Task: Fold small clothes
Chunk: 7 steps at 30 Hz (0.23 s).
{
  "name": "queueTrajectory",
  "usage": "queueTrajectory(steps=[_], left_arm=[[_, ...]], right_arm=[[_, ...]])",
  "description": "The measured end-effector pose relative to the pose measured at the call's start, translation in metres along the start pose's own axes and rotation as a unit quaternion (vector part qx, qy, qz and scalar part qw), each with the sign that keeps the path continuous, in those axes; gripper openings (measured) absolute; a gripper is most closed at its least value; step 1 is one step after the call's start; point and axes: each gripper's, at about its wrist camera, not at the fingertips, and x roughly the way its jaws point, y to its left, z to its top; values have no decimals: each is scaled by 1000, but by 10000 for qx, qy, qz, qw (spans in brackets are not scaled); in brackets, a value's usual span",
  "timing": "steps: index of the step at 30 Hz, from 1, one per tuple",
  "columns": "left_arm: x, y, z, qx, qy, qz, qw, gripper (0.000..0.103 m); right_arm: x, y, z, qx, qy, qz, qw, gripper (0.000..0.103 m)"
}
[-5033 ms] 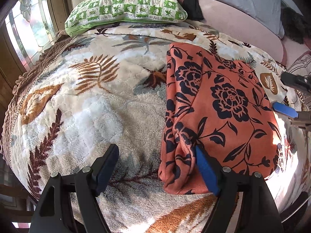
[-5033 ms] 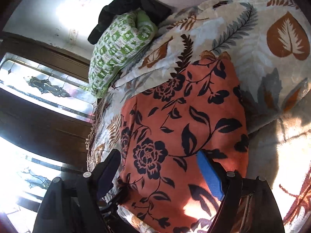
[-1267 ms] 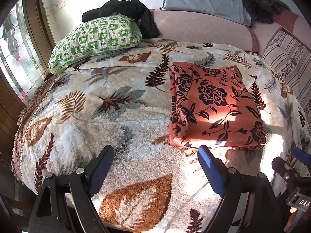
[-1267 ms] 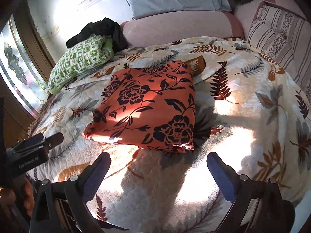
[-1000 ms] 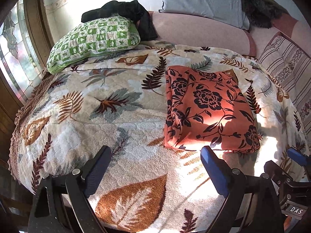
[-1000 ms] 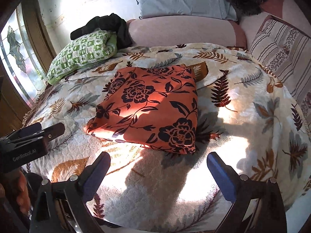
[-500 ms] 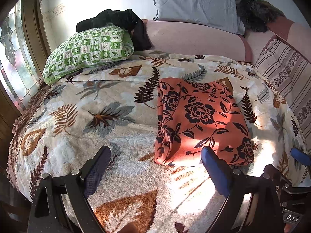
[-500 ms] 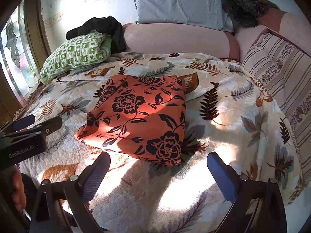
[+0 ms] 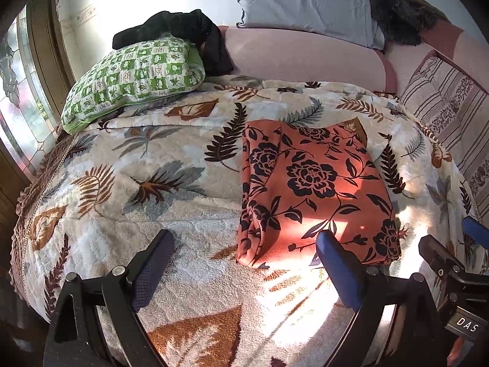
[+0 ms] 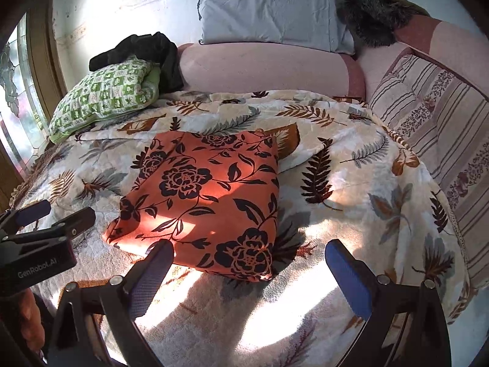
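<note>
An orange garment with a dark floral print (image 9: 308,189) lies folded into a rectangle on the leaf-patterned blanket (image 9: 171,189); it also shows in the right wrist view (image 10: 207,198). My left gripper (image 9: 244,272) is open and empty, held back from the garment's near edge. My right gripper (image 10: 247,275) is open and empty, also short of the near edge. Each gripper shows at the edge of the other's view: the right one (image 9: 449,253), the left one (image 10: 45,217).
A green checked pillow (image 9: 134,76) with a black garment (image 9: 183,30) on it lies at the back left. A grey pillow (image 9: 305,0) and pink bolster (image 9: 302,58) stand behind. A striped cushion (image 10: 434,122) is at the right. A window (image 9: 18,98) is at the left.
Both grippers have pulled back from the folded garment and risen, so more of the bed and pillows shows. Five seconds ago they were at the garment's edges. The garment lies still.
</note>
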Motion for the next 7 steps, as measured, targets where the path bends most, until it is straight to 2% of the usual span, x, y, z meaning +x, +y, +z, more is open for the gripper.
queueTrajectory(steps=[7], left_arm=[[6, -10, 5, 207, -45, -153, 9997, 94]], right_arm=[[7, 3, 2, -15, 29, -49, 10000, 101]])
